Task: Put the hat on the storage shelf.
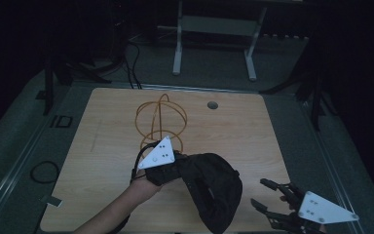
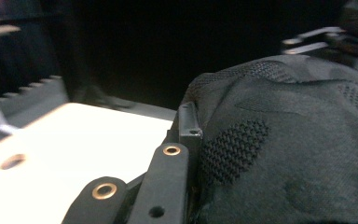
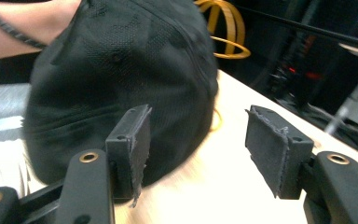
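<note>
Black cap, held up at the near edge of the table, a little right of centre, hanging from the left gripper. Appears lifted rather than resting, though the dim high view leaves its lowest edge hard to place against the wood. Droops down and to the right from the held end, long axis slanting from the left gripper toward the near edge.

Left gripper: looks clamped on the cap's edge. Shows one jaw pressed against the mesh fabric in the left gripper view, the other buried under the cloth, so reads as a grip by judgement only.

Right gripper: jaws wide apart, holding nothing, low at the near right corner. Points leftward at the cap's free side, near it but not touching. In the right gripper view, puts the crown just ahead of the left-hand pad and partly past it, with bare table ahead of the other pad. Leaves the cap off-centre to the gap, toward the left-hand jaw.

Wire stand, an orange ball of hoops, upright on the table beyond the left gripper, apart from the cap.

Likely calls for a short shift of the right gripper toward the cap before any closing, being the nearer free hand to the hanging side.
</note>
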